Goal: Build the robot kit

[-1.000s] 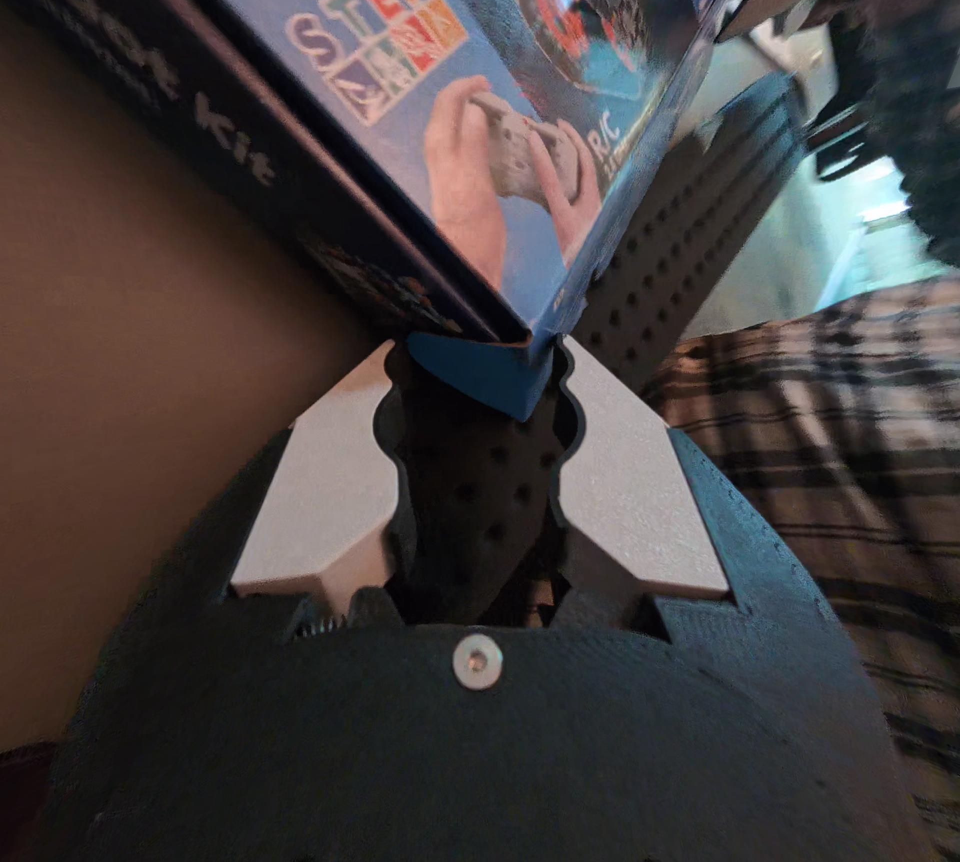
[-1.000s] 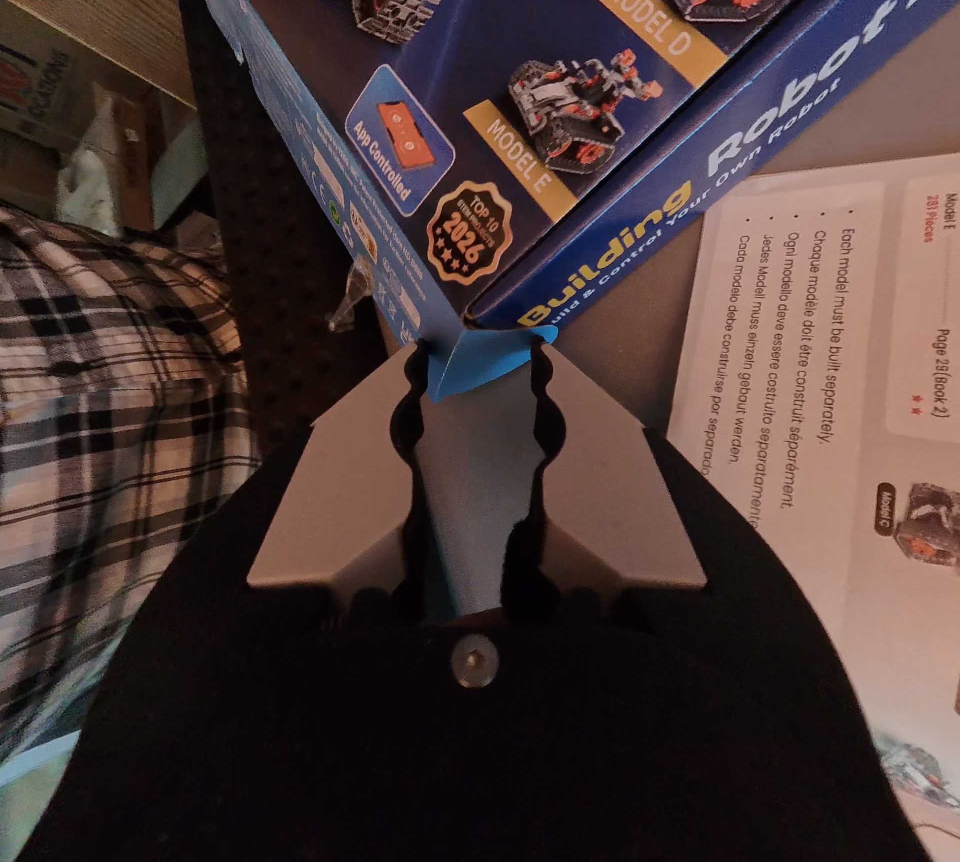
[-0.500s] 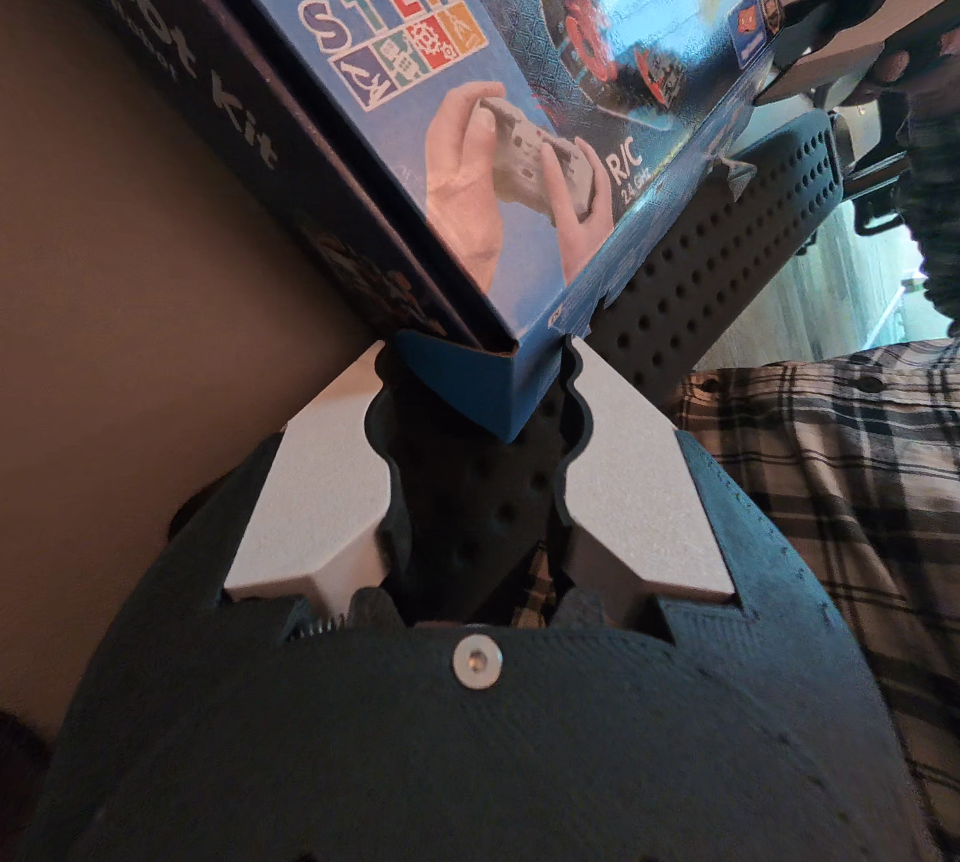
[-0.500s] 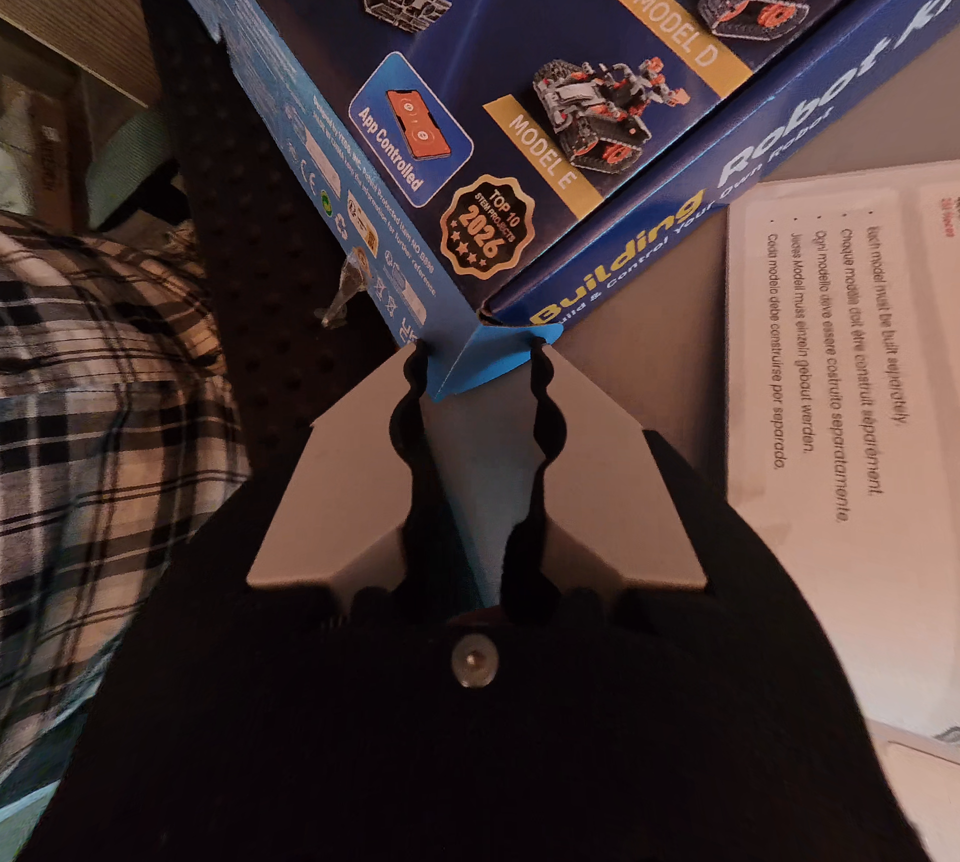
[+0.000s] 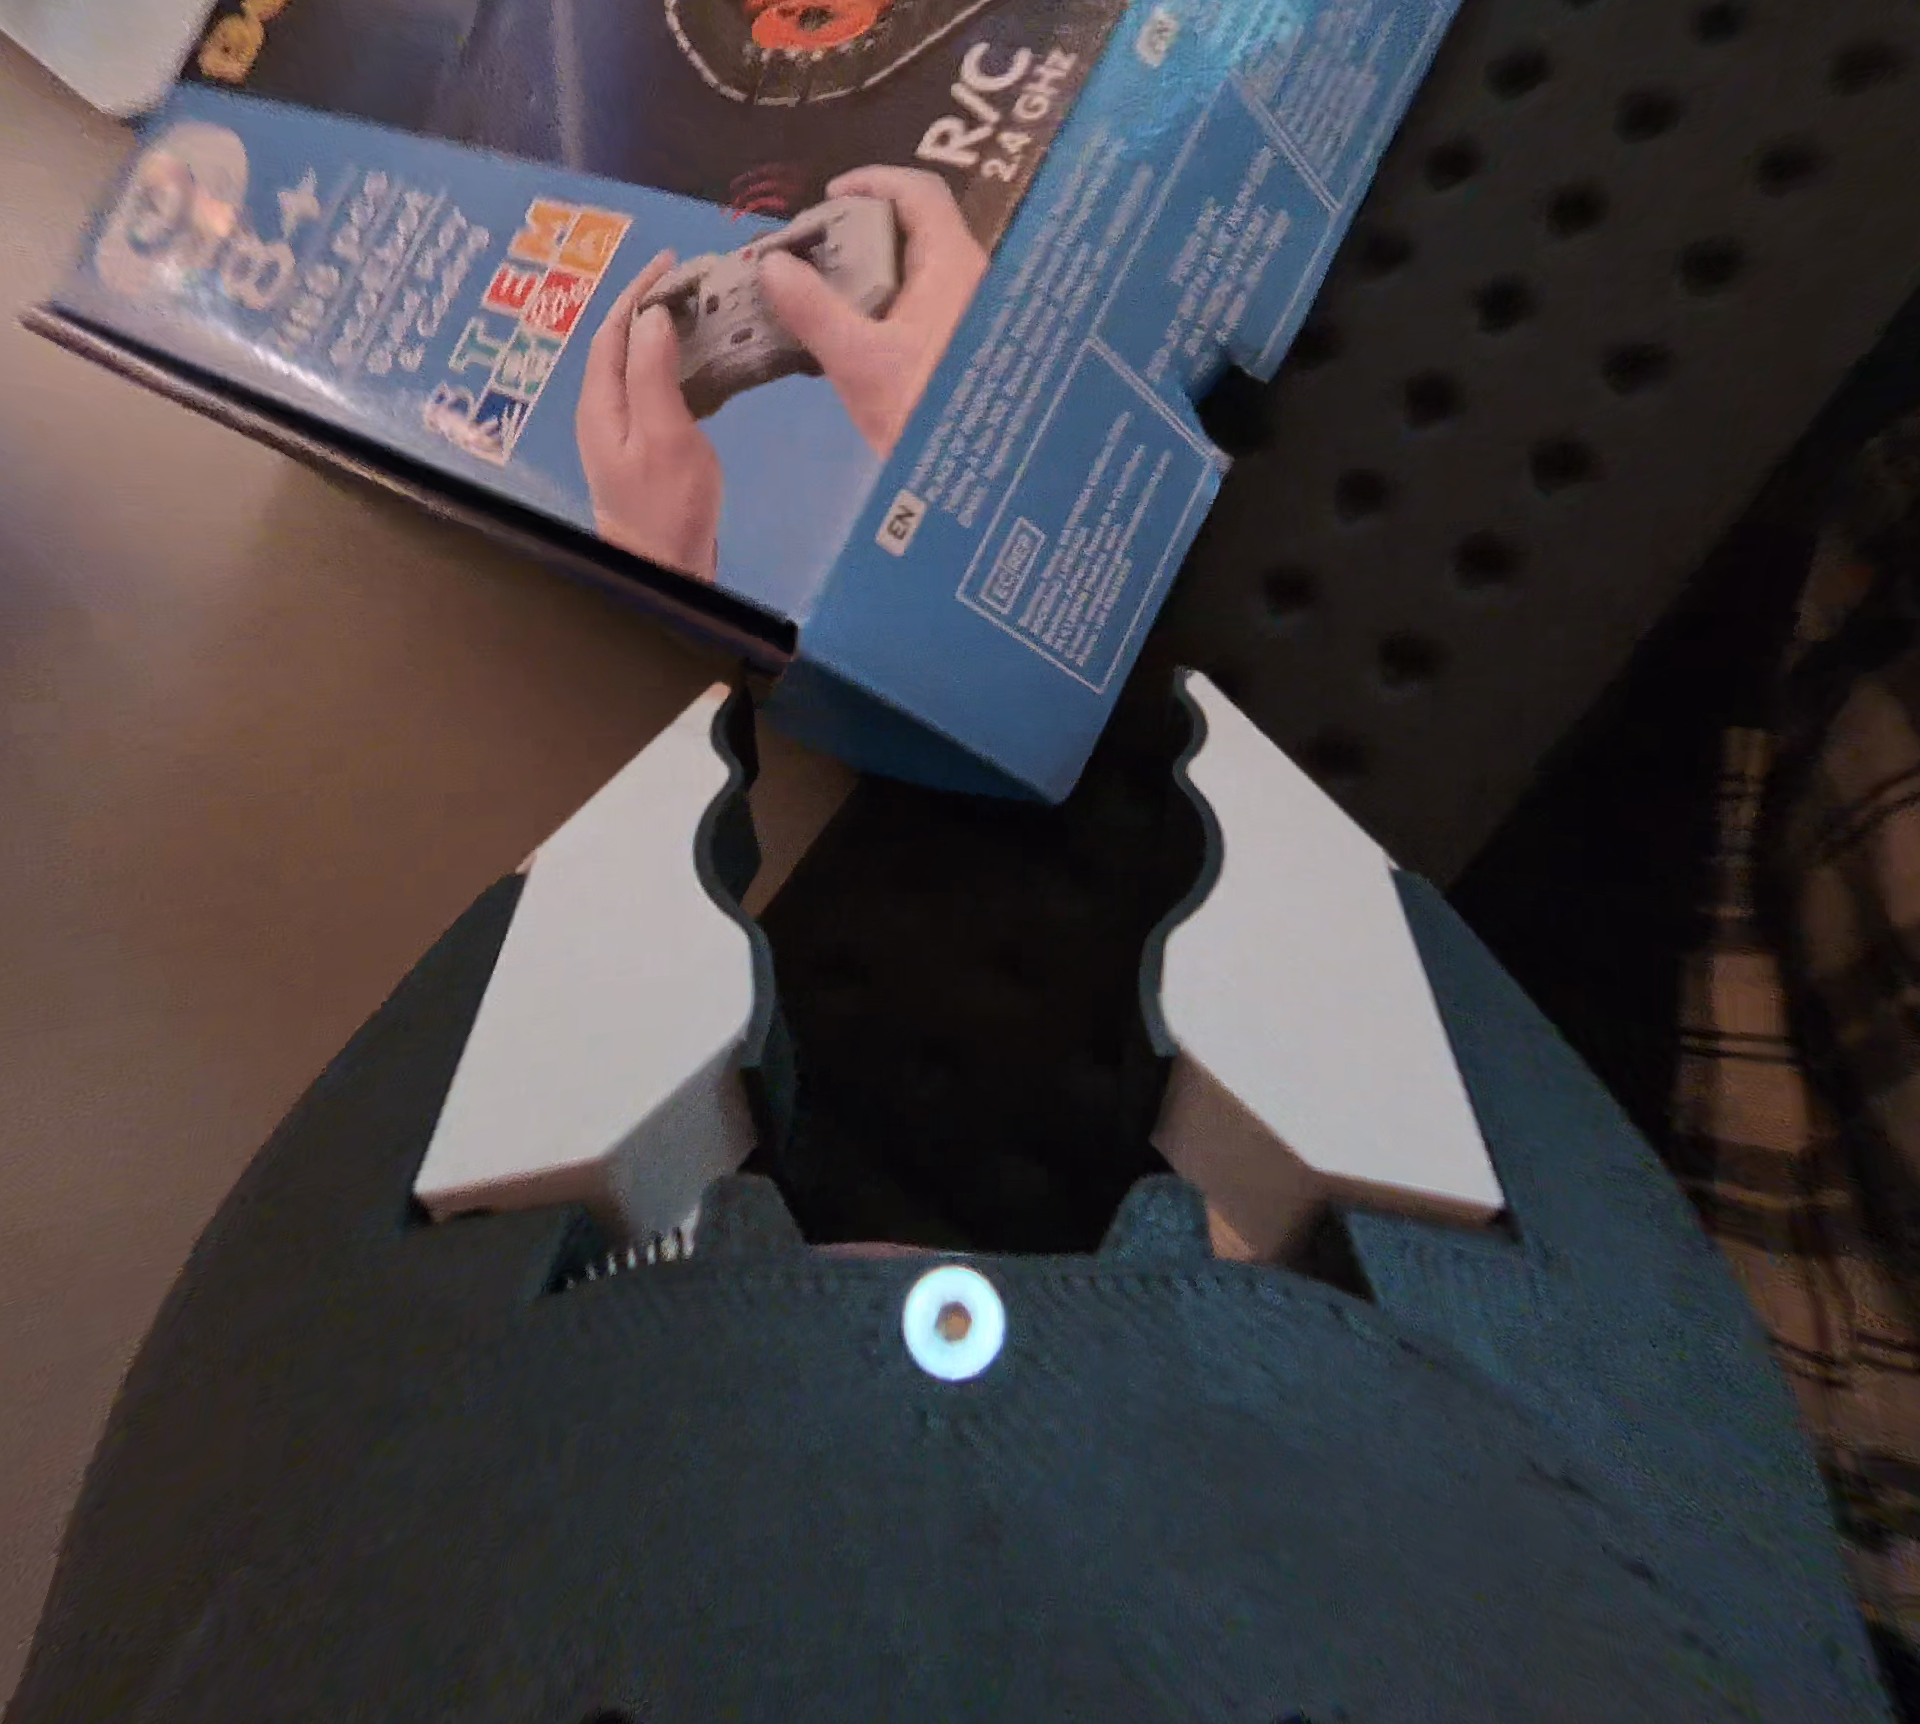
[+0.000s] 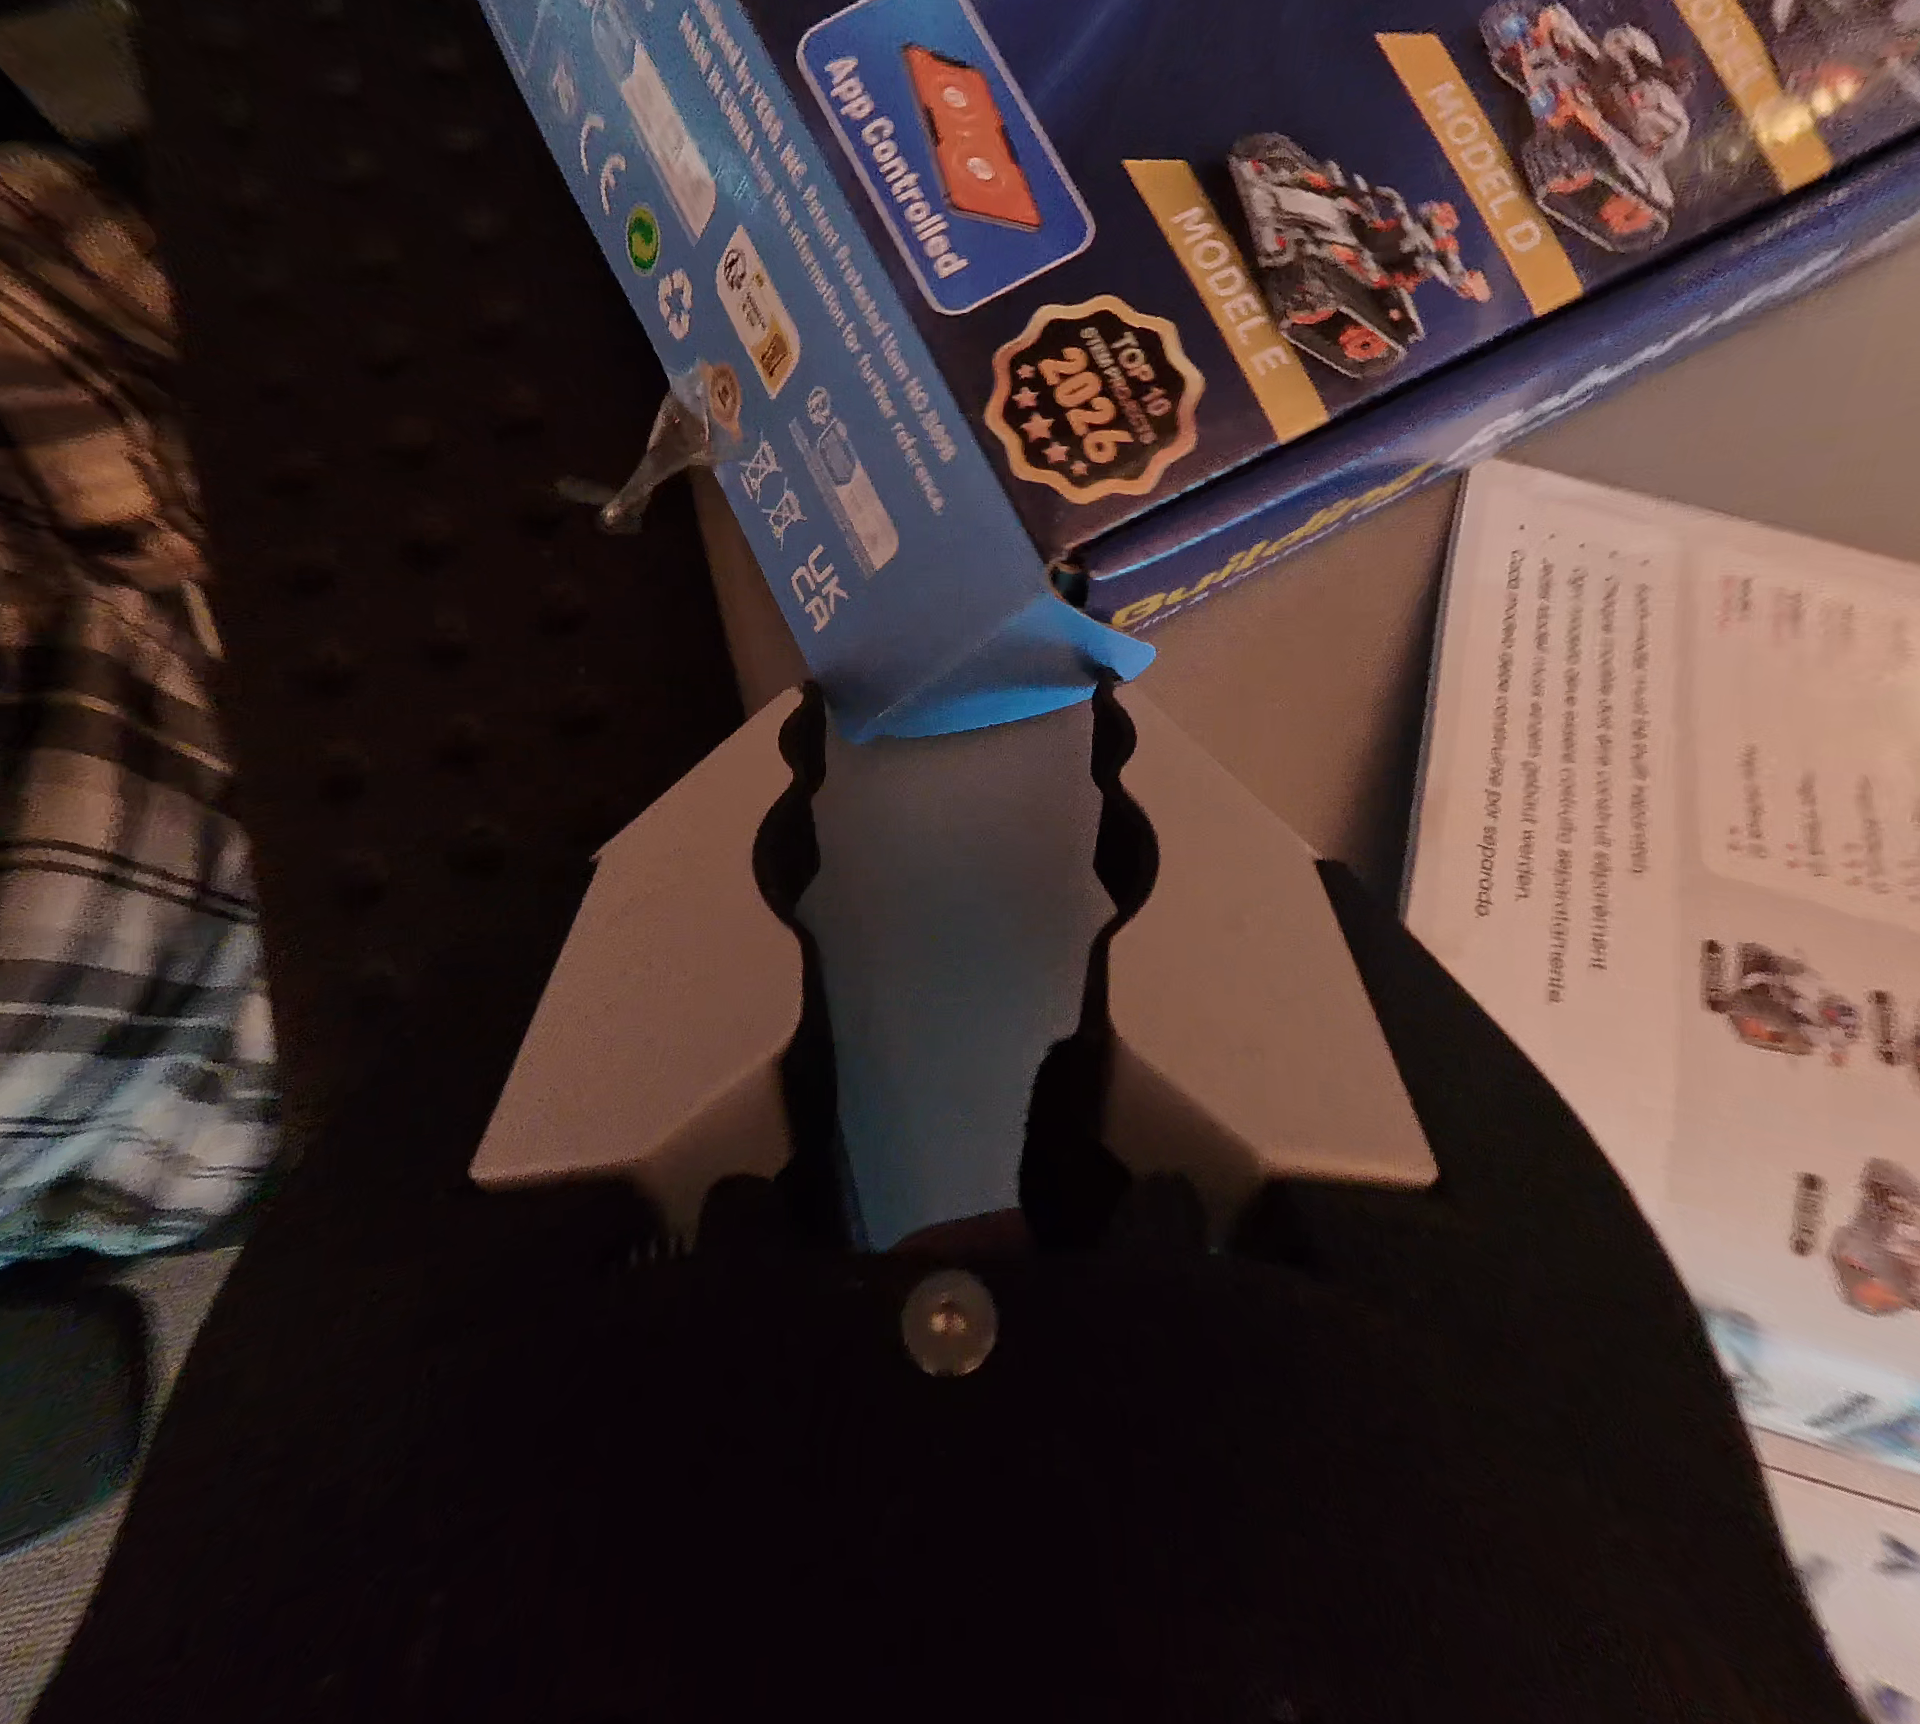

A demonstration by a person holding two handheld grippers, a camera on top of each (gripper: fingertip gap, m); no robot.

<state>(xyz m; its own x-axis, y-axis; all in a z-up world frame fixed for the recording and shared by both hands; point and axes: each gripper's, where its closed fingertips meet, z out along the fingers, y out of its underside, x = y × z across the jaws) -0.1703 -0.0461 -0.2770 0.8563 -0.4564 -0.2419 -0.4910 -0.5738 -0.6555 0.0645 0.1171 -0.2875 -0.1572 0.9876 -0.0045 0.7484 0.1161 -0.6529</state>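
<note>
**Q:** Where is the box, and what has hold of it?

**A:** The blue box point(image 5: 727, 324) is tilted, its far long edge down near the worktop point(image 5: 260, 739). My right claw point(image 6: 956, 695) is closed part-way on the pale blue end flap, both fingers against it. My left claw point(image 5: 958, 692) stands open. The box's near corner sits between its fingers, perhaps brushing one and clear of the other.

**Q:** How do you keep that hold good?

**A:** My guess is the flap is thin card and will crease or tear at its notch. So a steady squeeze, no twisting, and the load kept low.

**Q:** Edges? Room?

**A:** The perforated black panel point(image 5: 1558, 324) runs close along the box's end face. A booklet point(image 6: 1662, 791) lies just beside the right claw. Plaid cloth point(image 6: 104, 843) is on the near side. Bare worktop under the left claw looks the freest ground.
</note>
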